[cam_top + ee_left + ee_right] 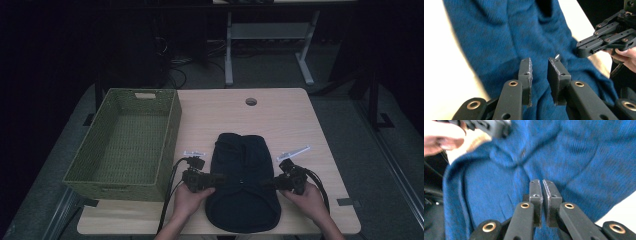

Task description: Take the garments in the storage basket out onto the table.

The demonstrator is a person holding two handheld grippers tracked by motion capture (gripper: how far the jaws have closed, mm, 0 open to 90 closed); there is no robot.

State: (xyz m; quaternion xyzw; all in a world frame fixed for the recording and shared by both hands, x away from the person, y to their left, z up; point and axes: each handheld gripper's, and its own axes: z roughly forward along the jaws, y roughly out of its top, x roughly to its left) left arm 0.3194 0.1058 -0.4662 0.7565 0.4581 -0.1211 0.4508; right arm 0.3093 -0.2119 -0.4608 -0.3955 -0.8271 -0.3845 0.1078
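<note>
A dark blue knit garment (pixel 242 185) lies folded on the wooden table (pixel 285 120), near its front edge. My left gripper (pixel 216 179) rests at the garment's left edge. In the left gripper view its jaws (pixel 539 61) stand slightly open over the blue knit (pixel 499 45), with nothing between the pads. My right gripper (pixel 270 183) sits at the garment's right edge. In the right gripper view its jaws (pixel 542 182) are shut just above the fabric (pixel 586 157), and I see no cloth pinched between them. Each gripper view also shows the other gripper farther off.
An empty green woven basket (pixel 172 125) stands on the table's left side, close to the garment. Two small white strips (pixel 194 153) (pixel 293 152) lie beside the garment's upper corners. A round cable hole (pixel 251 101) sits at the table's far edge. Desk legs and cables lie beyond.
</note>
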